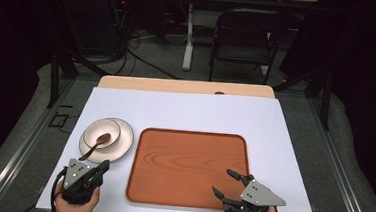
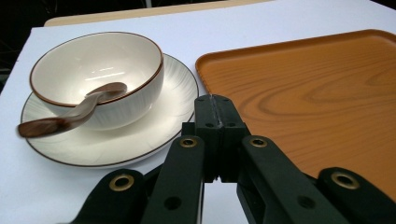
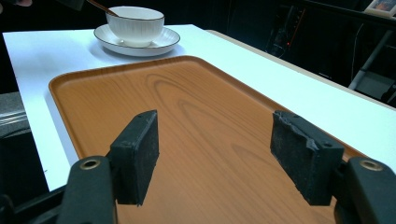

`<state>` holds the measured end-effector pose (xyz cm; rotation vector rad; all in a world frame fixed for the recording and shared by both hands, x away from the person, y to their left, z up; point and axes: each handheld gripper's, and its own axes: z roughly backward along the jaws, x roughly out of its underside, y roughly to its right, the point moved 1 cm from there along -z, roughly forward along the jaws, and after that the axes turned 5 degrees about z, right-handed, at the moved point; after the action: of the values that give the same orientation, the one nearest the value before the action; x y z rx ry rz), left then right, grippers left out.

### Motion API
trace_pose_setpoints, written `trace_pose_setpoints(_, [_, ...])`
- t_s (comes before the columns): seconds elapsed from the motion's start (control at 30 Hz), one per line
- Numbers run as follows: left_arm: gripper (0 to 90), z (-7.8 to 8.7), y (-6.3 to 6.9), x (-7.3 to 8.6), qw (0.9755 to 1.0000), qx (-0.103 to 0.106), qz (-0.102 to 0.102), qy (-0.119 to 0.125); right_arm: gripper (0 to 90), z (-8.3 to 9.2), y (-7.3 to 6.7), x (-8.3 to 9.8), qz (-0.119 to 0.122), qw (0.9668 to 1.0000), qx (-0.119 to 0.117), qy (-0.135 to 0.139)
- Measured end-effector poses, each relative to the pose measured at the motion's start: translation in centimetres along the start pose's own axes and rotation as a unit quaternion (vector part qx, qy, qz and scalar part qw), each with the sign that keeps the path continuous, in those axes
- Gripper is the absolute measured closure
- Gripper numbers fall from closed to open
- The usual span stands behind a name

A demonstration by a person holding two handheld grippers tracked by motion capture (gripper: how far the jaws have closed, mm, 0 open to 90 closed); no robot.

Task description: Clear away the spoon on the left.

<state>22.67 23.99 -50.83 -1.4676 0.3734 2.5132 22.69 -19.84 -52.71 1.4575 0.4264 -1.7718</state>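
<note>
2 grippers are held at the near table edge; left gripper [image 1: 102, 168] is closed on nothing, beside the plate [image 1: 121, 146]; right gripper [image 1: 224, 183] is spread wide over the tray [image 1: 190, 161]; spoon [image 1: 94, 146] rests in the bowl [image 1: 102, 132], handle pointing near-left.

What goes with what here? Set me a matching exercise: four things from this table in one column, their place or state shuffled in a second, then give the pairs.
Things:
1. spoon
2. bowl
3. left gripper
4. right gripper

Place or state:
A. open, over the tray
B. standing on the plate
C. shut, holding nothing
D. resting in the bowl, handle out over the rim

Pairs: 1-D, 2-B, 3-C, 4-A
</note>
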Motion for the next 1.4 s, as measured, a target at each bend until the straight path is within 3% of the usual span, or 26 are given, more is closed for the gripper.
trace_pose_setpoints(0.8, [89.8, 1.4, -3.7, 0.0, 0.9972, -0.064, 0.03, 0.023, 32.2, 0.0, 0.0, 0.0, 0.004, 1.0, 0.0, 0.001])
trace_pose_setpoints(1.4, [88.9, 1.4, -7.0, -0.5, 0.9921, -0.102, 0.063, 0.036, 32.2, 0.0, -0.1, 0.0, 0.003, 1.0, 0.0, -0.001])
